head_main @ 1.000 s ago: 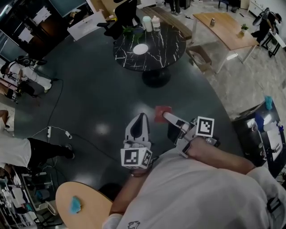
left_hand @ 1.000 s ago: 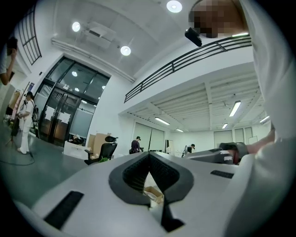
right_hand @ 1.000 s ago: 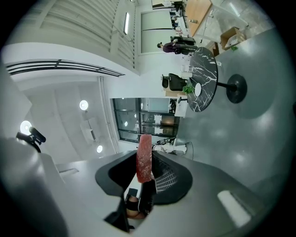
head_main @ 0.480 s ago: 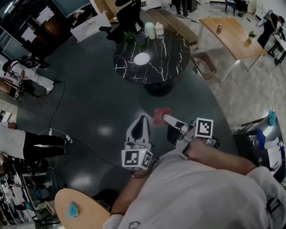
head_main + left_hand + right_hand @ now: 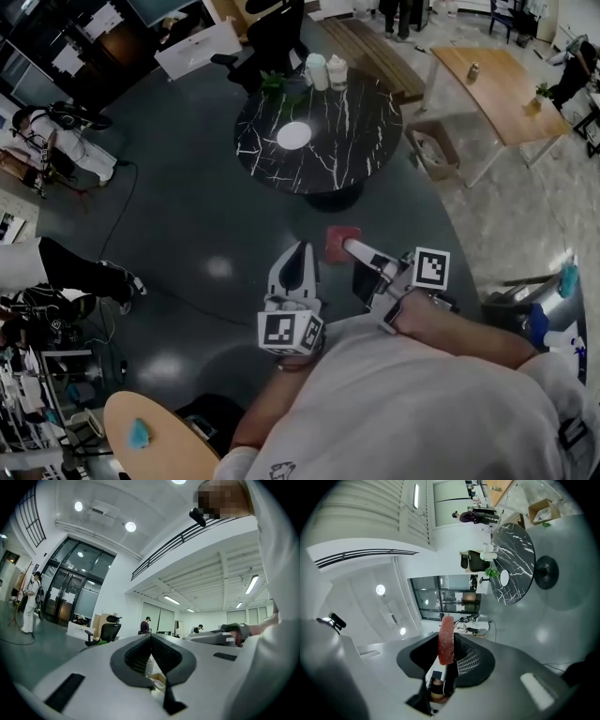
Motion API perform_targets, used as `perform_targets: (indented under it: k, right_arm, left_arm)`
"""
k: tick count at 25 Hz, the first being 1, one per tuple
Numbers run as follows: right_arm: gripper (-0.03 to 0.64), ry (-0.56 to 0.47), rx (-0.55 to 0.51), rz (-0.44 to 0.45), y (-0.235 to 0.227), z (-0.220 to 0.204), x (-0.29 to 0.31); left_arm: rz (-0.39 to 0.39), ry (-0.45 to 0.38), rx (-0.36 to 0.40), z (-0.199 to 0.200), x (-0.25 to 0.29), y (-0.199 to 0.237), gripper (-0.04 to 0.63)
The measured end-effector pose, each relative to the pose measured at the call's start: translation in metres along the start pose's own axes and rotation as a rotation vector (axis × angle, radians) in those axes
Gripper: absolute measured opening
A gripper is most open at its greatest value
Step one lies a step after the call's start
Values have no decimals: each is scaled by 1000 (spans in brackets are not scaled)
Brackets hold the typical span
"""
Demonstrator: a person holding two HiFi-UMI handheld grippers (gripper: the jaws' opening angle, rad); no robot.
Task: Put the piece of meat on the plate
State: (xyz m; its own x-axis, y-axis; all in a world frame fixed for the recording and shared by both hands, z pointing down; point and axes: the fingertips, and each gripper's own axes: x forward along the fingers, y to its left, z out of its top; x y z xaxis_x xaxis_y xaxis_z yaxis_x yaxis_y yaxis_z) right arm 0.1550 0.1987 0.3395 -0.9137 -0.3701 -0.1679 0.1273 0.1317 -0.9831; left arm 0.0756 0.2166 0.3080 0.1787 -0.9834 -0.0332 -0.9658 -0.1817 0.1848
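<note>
A flat red piece of meat [image 5: 341, 244] sticks out beyond the tips of my right gripper [image 5: 351, 247], which is shut on it over the dark floor. In the right gripper view the meat [image 5: 446, 641] stands on edge between the pads. My left gripper [image 5: 300, 249] is beside it, a little to the left, with its jaws together and nothing in them; its tips meet in the left gripper view [image 5: 151, 637]. The white plate [image 5: 293, 135] lies on a round black marble table [image 5: 361, 131] well ahead of both grippers, and the plate [image 5: 504, 577] also shows in the right gripper view.
Two white containers [image 5: 326, 71] and a small green plant [image 5: 277, 82] stand at the table's far edge, a black office chair [image 5: 272, 33] behind. A wooden table [image 5: 492, 80] and cardboard box [image 5: 433, 150] are at right. People stand at left. A round wooden table [image 5: 159, 450] is at lower left.
The marble table and plate have come nearer and lower in the head view as both grippers are carried forward together. The meat stays gripped in the right gripper.
</note>
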Motion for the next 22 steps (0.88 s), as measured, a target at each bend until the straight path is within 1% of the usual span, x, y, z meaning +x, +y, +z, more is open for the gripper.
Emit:
perform_targets:
  k: [5,10,22]
  right_arm:
    - [91,-2,19,4,-6,21,-8]
    - [91,-18,22,3,-8,38,-9]
    - [91,-64,22,1,-16,71,-1]
  left_arm:
    - [-1,18,-13,-12,21,-7,8]
    - [-18,26,-8,-11,39,-12,8]
    - [-65,37,-24,-18,81,-6,8]
